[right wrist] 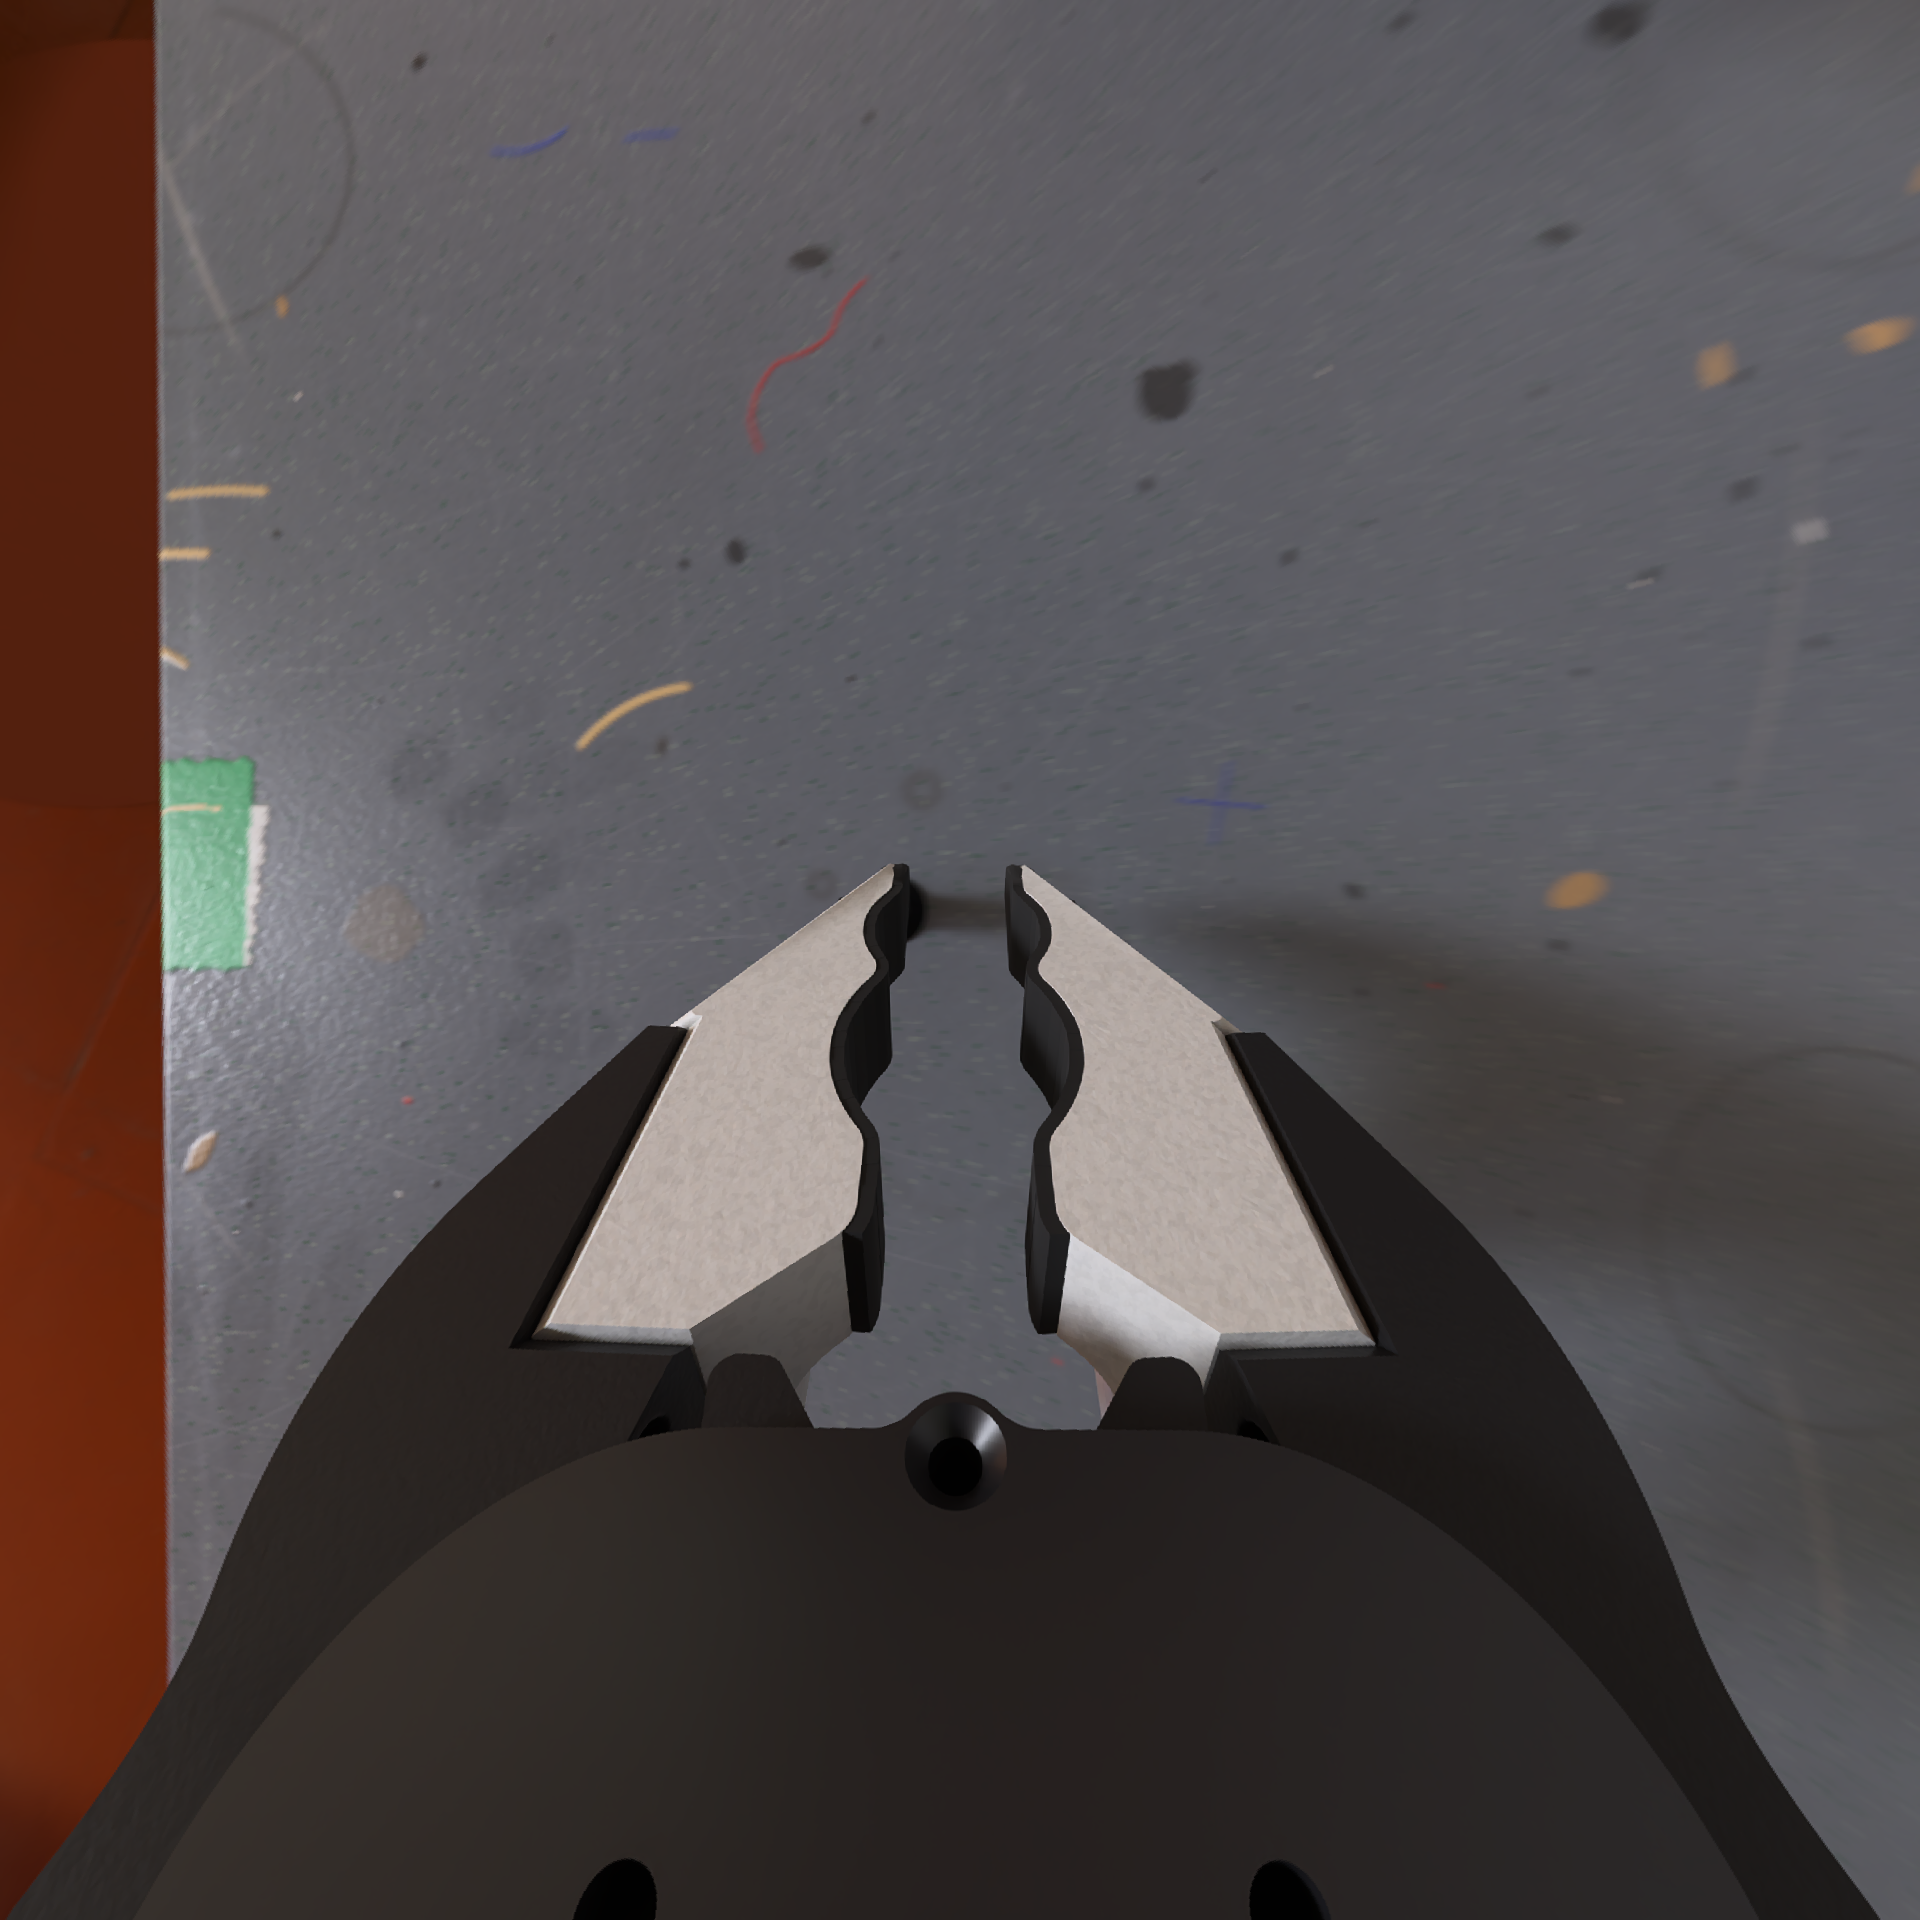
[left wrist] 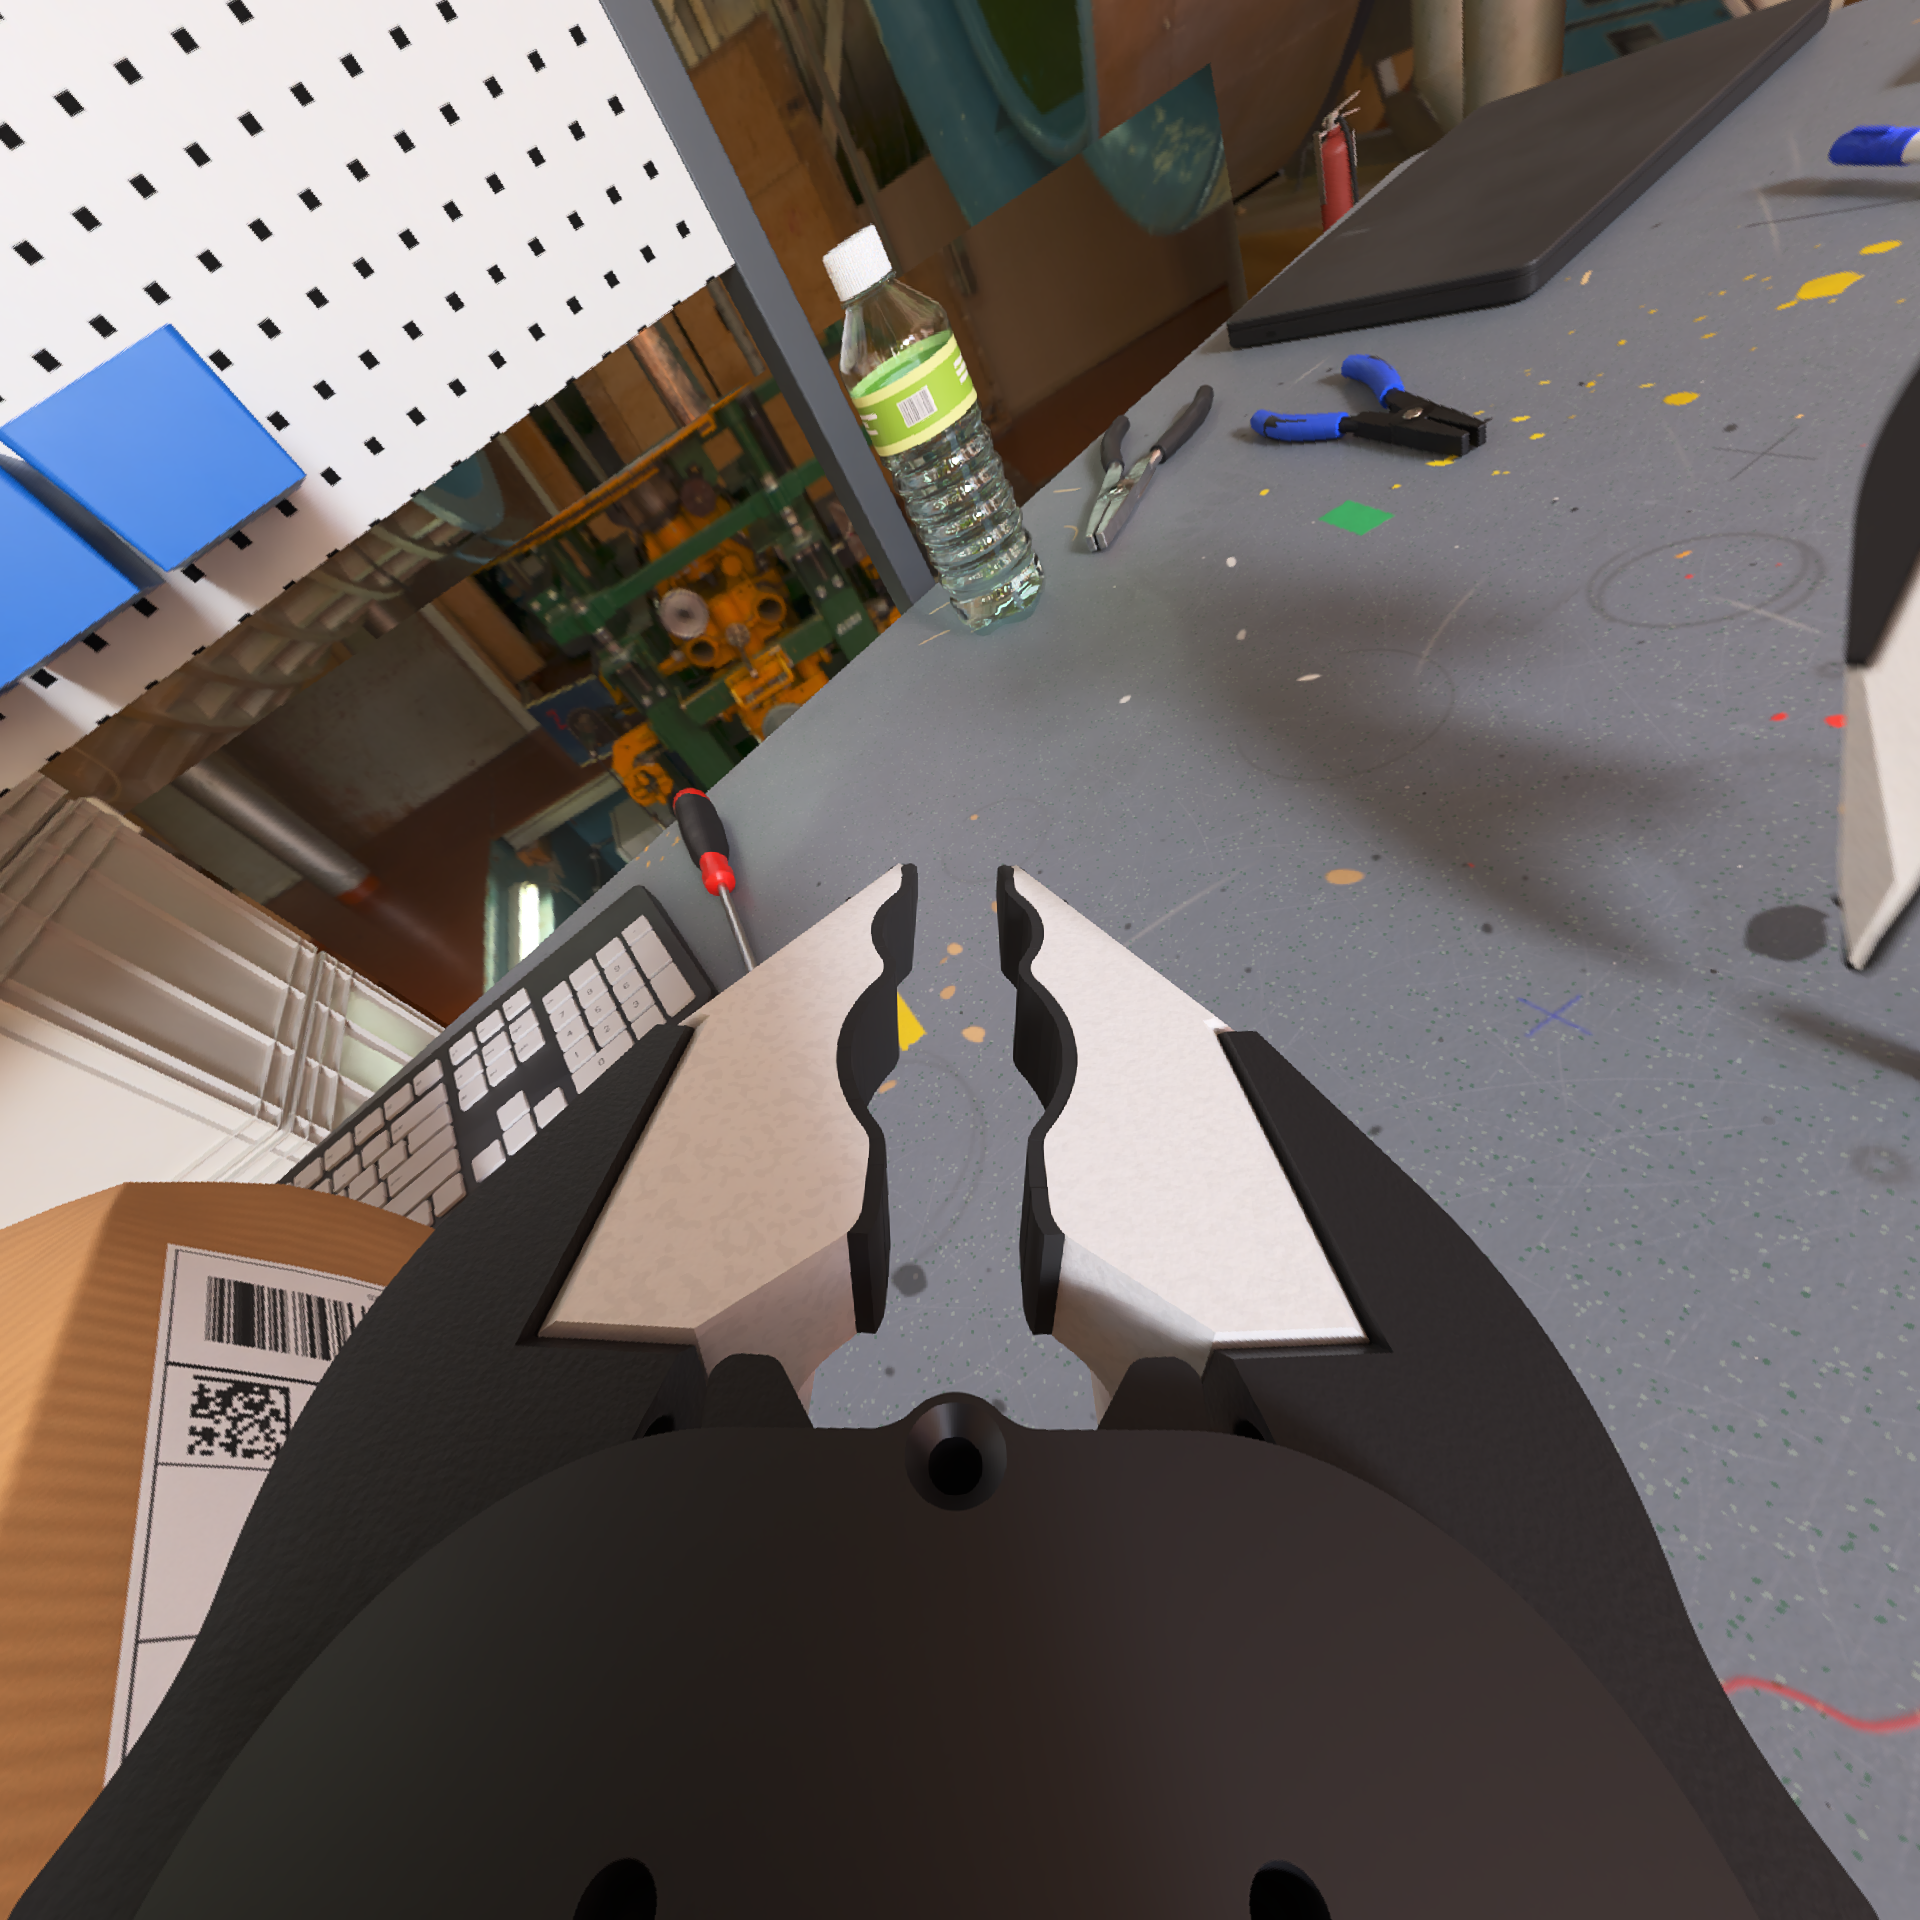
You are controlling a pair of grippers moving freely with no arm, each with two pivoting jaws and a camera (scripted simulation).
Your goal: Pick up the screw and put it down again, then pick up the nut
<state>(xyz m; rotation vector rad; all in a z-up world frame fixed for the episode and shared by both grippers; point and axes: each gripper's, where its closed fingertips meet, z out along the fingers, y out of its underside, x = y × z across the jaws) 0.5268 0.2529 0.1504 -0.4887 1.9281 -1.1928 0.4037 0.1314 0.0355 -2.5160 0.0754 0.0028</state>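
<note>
In the right wrist view my right gripper (right wrist: 956,902) points straight down at the grey tabletop (right wrist: 1039,520), its tips at the surface. A small pale screw (right wrist: 961,909) with a dark head lies crosswise between the two fingertips and touches both pads; the jaws are closed on it. In the left wrist view the right gripper (left wrist: 1870,727) shows at the right edge, tip down on the table. My left gripper (left wrist: 957,883) hovers over the table with a narrow gap between its jaws and nothing in it. I see no nut in either view.
A water bottle (left wrist: 935,436), grey pliers (left wrist: 1138,468), blue-handled pliers (left wrist: 1371,410) and a dark flat slab (left wrist: 1538,197) lie far off. A red screwdriver (left wrist: 712,852), a keyboard (left wrist: 520,1070) and a cardboard box (left wrist: 104,1455) sit left. The table edge (right wrist: 161,935) is at left.
</note>
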